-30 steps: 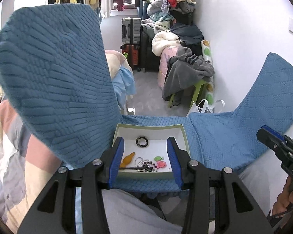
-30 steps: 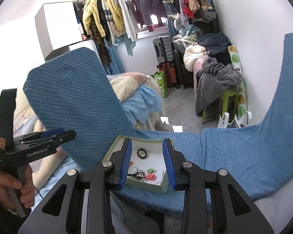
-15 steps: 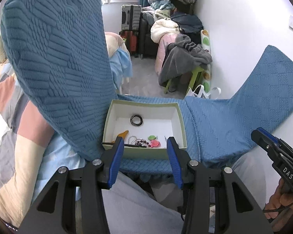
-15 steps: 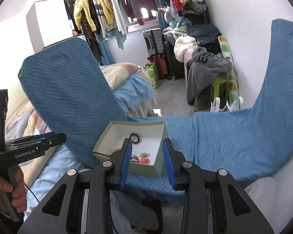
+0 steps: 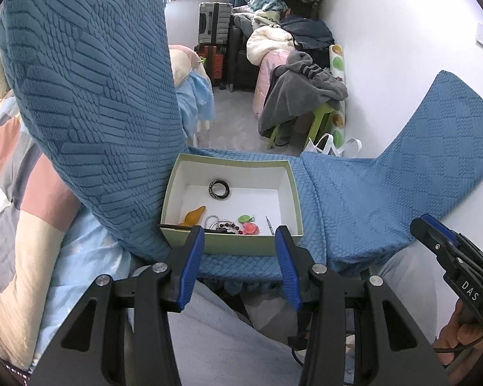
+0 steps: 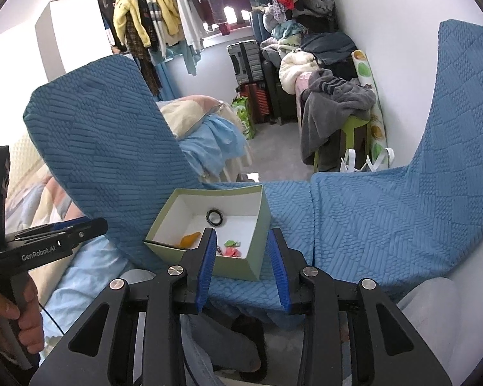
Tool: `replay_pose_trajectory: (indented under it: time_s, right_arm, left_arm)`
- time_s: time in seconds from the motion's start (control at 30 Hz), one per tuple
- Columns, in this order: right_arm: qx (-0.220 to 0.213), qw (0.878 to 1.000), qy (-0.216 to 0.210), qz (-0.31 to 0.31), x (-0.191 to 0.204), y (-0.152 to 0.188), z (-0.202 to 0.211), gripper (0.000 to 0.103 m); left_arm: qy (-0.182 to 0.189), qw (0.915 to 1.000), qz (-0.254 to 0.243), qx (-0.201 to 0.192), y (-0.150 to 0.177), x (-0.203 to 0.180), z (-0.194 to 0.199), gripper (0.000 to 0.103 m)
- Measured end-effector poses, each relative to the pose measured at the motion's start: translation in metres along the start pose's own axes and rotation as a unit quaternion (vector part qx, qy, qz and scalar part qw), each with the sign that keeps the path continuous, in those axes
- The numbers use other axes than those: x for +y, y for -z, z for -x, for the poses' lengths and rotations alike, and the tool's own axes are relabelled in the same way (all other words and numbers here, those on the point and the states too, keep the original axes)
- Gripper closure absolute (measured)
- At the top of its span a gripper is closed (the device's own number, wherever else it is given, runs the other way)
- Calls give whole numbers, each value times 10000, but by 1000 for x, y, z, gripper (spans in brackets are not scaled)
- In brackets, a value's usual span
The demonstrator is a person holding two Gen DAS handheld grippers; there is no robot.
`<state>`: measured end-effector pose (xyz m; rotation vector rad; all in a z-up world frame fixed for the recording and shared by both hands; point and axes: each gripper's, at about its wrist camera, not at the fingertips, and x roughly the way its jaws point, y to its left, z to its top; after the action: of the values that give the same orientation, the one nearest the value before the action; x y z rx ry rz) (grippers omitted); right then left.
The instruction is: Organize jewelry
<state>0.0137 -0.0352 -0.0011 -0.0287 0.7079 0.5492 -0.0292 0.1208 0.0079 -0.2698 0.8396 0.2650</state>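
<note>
Since a second ago, both cameras have been drawn back and raised, so that the pale green box (image 5: 232,246) is now seen from above and in front instead of being framed between the fingers. The box, white inside, is set on a blue quilted cloth (image 5: 347,199) that is draped over a narrow surface.

Inside the box, a black ring-shaped bracelet (image 5: 219,189) lies near the far wall. Along the near wall are gathered an orange piece (image 5: 194,215), a silver chain with dark beads (image 5: 223,225), a small green piece (image 5: 245,218) and a pink piece (image 5: 250,228). A thin pin-like item (image 5: 269,224) lies toward the near right corner; what it is cannot be told.

The left gripper (image 5: 240,234) is held just short of the box's near wall, its blue-padded fingers spread wide with nothing between them. The right gripper (image 6: 241,241) is likewise spread wide and empty, held before the box's near right corner. From the right wrist view the bracelet (image 6: 215,217) is seen beyond the fingertips, and the left gripper is seen from the side at the far left, gripped by a hand (image 6: 8,321).

The way to the box from the left is crowded by a tall fold of the blue cloth (image 6: 112,148) that rises against the box's left wall. Another fold rises on the right, well apart from the box. Beyond are seen a grey garment (image 5: 301,93) thrown over a green stool, suitcases (image 5: 214,32), heaped clothes and a rail of hanging clothes (image 6: 164,19). A patchwork bedcover (image 5: 13,193) lies on the left.
</note>
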Motion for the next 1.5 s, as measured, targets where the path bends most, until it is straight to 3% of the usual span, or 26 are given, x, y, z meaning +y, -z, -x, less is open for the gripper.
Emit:
replay_pose_trajectory:
  time_s: [0.47, 0.5, 0.6, 0.67, 0.73, 0.87, 1.5]
  right_arm:
    - [-14, 9999, 139, -14, -3, 4, -1, 65]
    - [-29, 9998, 196, 5, -3, 4, -1, 62]
    - [-113, 9996, 272, 47, -4, 6, 2, 44]
    - [-137, 9995, 265, 41, -5, 5, 3, 27]
    - [-152, 9993, 340, 42, -7, 5, 3, 16]
    - [-115, 9990, 424, 34, -13, 6, 2, 0]
    - [-66, 9984, 541, 119, -12, 3, 3, 0]
  left_arm:
    - [15, 10000, -5, 1, 2, -2, 3, 57]
    - [16, 10000, -8, 9, 3, -2, 2, 56]
    - [-74, 10000, -37, 47, 4, -3, 0, 38]
    - [-115, 9999, -76, 87, 4, -4, -1, 35]
    - [-108, 9999, -90, 100, 4, -6, -2, 24]
    - [-132, 9999, -45, 48, 3, -6, -1, 20]
    - [-270, 9996, -77, 64, 0, -5, -2, 16]
